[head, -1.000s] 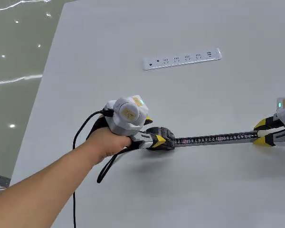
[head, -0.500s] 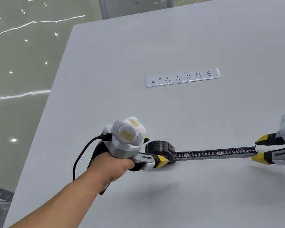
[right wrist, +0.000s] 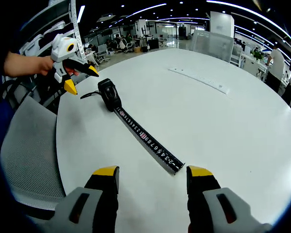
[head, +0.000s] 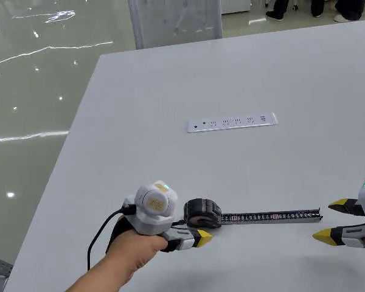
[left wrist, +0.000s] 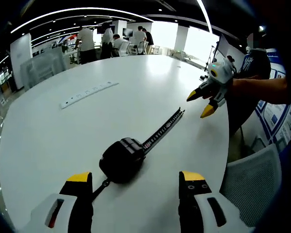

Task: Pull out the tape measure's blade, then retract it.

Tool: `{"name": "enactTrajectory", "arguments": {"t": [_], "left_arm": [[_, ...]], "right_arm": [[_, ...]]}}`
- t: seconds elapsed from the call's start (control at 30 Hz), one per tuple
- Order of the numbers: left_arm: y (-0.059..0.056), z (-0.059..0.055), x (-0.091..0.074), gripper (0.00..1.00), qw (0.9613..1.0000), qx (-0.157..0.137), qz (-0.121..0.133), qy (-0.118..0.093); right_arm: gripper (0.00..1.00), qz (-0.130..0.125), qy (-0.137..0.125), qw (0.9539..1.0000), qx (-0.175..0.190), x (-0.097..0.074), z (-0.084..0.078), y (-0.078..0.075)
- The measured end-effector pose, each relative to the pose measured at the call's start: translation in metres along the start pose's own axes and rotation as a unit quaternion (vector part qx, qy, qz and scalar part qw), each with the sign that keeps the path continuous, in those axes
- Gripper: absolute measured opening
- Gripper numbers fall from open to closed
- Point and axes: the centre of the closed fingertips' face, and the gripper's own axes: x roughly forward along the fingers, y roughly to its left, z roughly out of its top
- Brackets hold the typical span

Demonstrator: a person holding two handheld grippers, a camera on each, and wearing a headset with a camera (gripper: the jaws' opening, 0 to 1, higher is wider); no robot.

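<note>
A black tape measure (head: 202, 213) lies on the white table (head: 170, 91) with its blade (head: 271, 216) drawn out to the right and flat on the surface. My left gripper (head: 194, 230) is open just behind the case, not touching it; in the left gripper view the case (left wrist: 122, 159) sits between and ahead of the spread jaws of the left gripper (left wrist: 136, 177). My right gripper (head: 330, 219) is open just past the blade's end hook. In the right gripper view the blade's tip (right wrist: 176, 167) lies free in front of the right gripper (right wrist: 153, 171).
A white power strip (head: 232, 122) lies further back on the table. The table's left edge runs close beside my left hand. A grey chair (right wrist: 24, 160) stands by the table. People stand far off in the room.
Both grippers have opened and let go: the left released the case, the right released the blade tip and drew back. The blade stays out on the table. The head camera tilted up.
</note>
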Motion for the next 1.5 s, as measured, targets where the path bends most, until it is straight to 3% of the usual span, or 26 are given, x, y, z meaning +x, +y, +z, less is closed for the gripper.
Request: {"name": "enactTrajectory", "arguments": {"t": [0.33, 0.6, 0.77, 0.87, 1.13, 1.5], "left_arm": [[-0.003, -0.012, -0.015, 0.77, 0.9992, -0.035, 0.018, -0.004], [-0.008, -0.018, -0.029, 0.81, 0.9985, -0.046, 0.029, -0.008], [-0.014, -0.019, -0.040, 0.84, 0.9979, -0.050, 0.033, -0.026], [-0.017, -0.025, -0.046, 0.87, 0.9976, -0.053, 0.037, -0.026], [-0.024, -0.034, -0.064, 0.90, 0.9963, -0.062, 0.048, -0.034], [-0.031, -0.043, -0.086, 0.94, 0.9932, -0.093, 0.059, -0.035]], "right_arm": [[0.66, -0.023, -0.015, 0.9989, 0.037, -0.015, 0.008, 0.014], [0.73, -0.034, -0.020, 0.9972, 0.064, -0.030, 0.005, 0.030], [0.77, -0.043, -0.023, 0.9951, 0.086, -0.040, 0.001, 0.041], [0.79, -0.046, -0.030, 0.9932, 0.103, -0.046, 0.000, 0.049], [0.83, -0.048, -0.031, 0.9921, 0.112, -0.062, -0.002, 0.069], [0.88, -0.057, -0.042, 0.9889, 0.131, -0.087, 0.007, 0.079]]}}
